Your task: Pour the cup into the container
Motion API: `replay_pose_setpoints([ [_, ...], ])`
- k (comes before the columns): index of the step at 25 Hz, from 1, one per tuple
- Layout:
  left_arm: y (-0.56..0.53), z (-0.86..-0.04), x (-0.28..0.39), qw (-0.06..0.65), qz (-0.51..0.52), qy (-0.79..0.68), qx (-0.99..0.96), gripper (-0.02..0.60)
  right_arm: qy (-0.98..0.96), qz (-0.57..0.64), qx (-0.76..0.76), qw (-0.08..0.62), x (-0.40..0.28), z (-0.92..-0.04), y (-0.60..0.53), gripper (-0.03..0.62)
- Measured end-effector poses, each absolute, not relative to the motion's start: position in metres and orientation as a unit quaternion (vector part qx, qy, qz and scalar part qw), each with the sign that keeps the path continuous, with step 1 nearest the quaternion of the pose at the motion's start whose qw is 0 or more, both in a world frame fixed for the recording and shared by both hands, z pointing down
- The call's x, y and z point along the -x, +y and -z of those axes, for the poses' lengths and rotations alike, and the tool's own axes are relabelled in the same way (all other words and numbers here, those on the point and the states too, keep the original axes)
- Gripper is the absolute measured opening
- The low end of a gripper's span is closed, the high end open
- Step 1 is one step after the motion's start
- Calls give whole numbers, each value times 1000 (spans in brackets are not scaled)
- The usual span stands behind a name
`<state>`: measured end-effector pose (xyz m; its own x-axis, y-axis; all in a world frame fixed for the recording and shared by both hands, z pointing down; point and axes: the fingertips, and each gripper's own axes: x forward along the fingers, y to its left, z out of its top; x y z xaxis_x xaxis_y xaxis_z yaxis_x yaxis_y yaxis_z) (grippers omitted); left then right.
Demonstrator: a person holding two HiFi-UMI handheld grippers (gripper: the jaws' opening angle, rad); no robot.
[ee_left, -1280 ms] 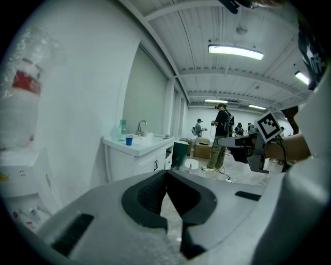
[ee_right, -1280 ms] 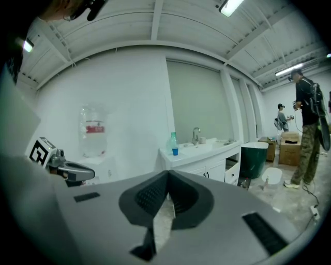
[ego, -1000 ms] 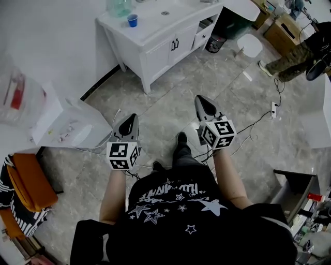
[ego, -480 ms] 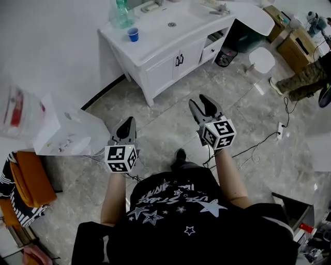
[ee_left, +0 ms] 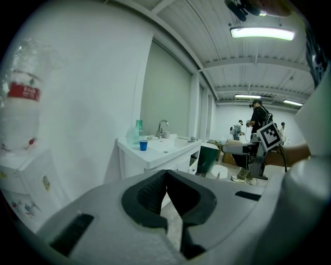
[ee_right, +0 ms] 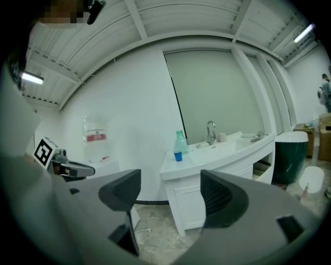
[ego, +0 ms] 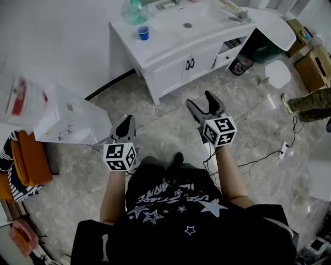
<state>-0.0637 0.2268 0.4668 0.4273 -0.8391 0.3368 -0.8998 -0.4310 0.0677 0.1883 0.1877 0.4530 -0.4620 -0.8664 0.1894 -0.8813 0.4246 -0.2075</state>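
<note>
The blue cup (ego: 143, 32) stands at the left end of the white worktop (ego: 176, 39), just beside a green bottle (ego: 135, 10) and well ahead of both grippers. The left gripper (ego: 128, 120) has its jaws together, empty. The right gripper (ego: 199, 99) is opening its jaws, with nothing between them.

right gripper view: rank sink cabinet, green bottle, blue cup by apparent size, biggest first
1. sink cabinet, by far the largest
2. green bottle
3. blue cup, smallest

The bottle and cup stand side by side on the cabinet top, so nearness to the camera hardly skews the order.
</note>
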Motion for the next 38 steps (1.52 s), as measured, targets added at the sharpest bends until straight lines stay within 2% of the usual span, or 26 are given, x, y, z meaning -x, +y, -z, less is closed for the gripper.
replay_pose_setpoints([
  [11,177,-477,68,132,-123,-522,-834,9,-845,-151,-512,43,-181,-464,153,426],
  [20,60,-476,76,127,-110,-504,-847,9,-830,-146,-533,73,-180,-469,60,430],
  [25,-10,-472,98,107,-118,-491,-856,9,-835,-129,-528,80,-145,-461,-18,430],
  [32,-78,-474,141,116,-116,-492,-855,9,-843,-125,-512,112,-92,-464,-91,426],
  [38,-126,-471,165,114,-105,-488,-859,9,-836,-122,-511,158,-66,-482,-140,425],
])
